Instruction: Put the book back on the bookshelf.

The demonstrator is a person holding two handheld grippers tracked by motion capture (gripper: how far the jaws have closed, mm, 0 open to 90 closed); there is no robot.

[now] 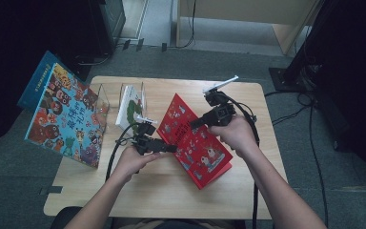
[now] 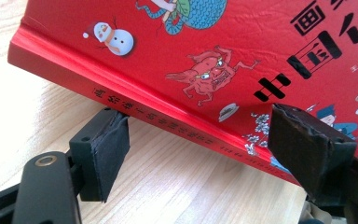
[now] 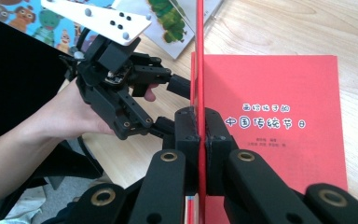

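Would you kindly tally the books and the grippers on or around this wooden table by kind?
Books: 3, namely the red hardcover picture book, the white book with green caterpillar art and the large blue monster-covered book.
Hand-held black grippers: 2, the left gripper and the right gripper.
Total: 5.

The red book (image 1: 198,140) carries a bright red cover and red spine, printed with small cartoon figures: a white snowman in an orange scarf, a reddish beast, a teal patterned shape, and black characters. Its inner page is plain red with white lettering. At the left of the high view, the big picture book (image 1: 66,119) is light blue, crowded with multicoloured cartoon animals. A white book (image 1: 129,109) shows a green caterpillar. The bench (image 1: 171,191) is pale wood grain. Both grippers are black.
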